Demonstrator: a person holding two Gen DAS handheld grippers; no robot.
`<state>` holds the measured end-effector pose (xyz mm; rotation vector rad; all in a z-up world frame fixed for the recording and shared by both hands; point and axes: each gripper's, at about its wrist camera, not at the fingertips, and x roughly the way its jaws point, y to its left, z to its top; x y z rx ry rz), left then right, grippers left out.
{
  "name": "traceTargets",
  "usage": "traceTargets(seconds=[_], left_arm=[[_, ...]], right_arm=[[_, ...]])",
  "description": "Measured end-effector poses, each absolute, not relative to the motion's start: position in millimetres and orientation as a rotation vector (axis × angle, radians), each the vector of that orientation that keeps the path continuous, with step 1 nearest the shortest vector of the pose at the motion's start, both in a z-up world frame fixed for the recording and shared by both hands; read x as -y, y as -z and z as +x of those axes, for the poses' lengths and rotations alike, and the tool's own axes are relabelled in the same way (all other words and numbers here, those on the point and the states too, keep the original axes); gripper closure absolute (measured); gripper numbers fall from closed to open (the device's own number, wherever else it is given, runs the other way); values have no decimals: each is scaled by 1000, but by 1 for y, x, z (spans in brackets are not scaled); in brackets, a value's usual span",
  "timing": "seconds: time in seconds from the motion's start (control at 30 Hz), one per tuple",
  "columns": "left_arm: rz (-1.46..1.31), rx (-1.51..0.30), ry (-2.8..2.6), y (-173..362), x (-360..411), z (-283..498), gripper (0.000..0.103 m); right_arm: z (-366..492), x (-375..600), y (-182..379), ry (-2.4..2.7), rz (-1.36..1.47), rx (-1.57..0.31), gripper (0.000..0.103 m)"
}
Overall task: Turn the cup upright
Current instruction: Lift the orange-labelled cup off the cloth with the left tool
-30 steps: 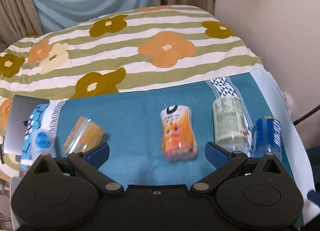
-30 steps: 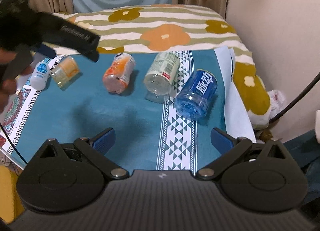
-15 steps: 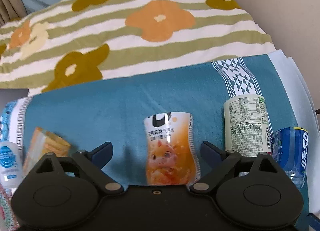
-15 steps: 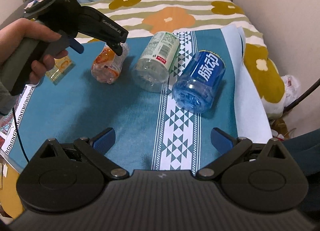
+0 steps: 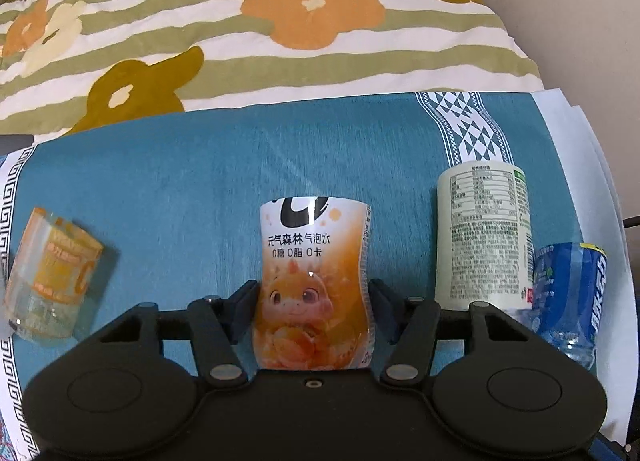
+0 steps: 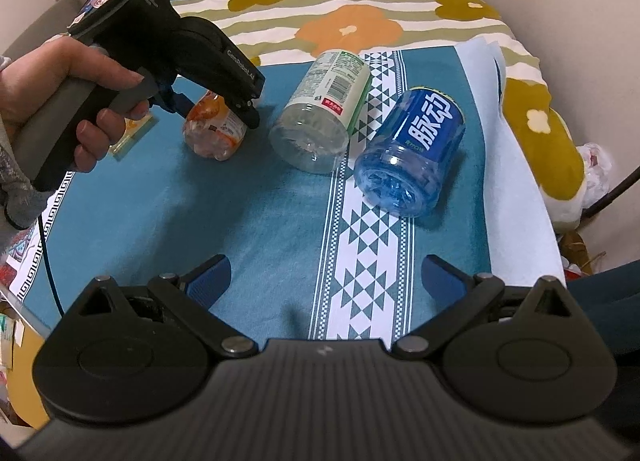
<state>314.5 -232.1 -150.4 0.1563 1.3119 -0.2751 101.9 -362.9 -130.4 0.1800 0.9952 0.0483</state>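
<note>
An orange cartoon-label cup (image 5: 314, 285) lies on its side on the teal cloth (image 5: 180, 189). My left gripper (image 5: 312, 303) is shut on its lower body, fingers pressing both sides. It also shows in the right wrist view (image 6: 214, 129), with the left gripper (image 6: 216, 101) over it. A green-white cup (image 6: 322, 109), a blue cup (image 6: 414, 153) and a yellow cup (image 5: 52, 277) also lie on their sides. My right gripper (image 6: 326, 275) is open and empty above the near cloth.
A flowered striped blanket (image 5: 280, 29) covers the bed behind the cloth. A wall (image 6: 580, 21) stands on the right. White sheets (image 6: 516, 165) edge the cloth on the right. A cable (image 6: 48, 261) hangs from the left gripper.
My left gripper moved forward and down onto the orange cup and closed on it. My right gripper stayed open and shifted only slightly.
</note>
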Motion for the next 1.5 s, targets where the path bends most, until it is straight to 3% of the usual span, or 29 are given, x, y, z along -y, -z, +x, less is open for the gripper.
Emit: traceTargets(seconds=[0.83,1.5], left_arm=[[-20,-1202,214,89,130,176,40],[73,-1255,186,152,81,146,39]], right_arm=[[77,315,83,-107,77,-876,0],[64,261,120,-96,63,-928,0]])
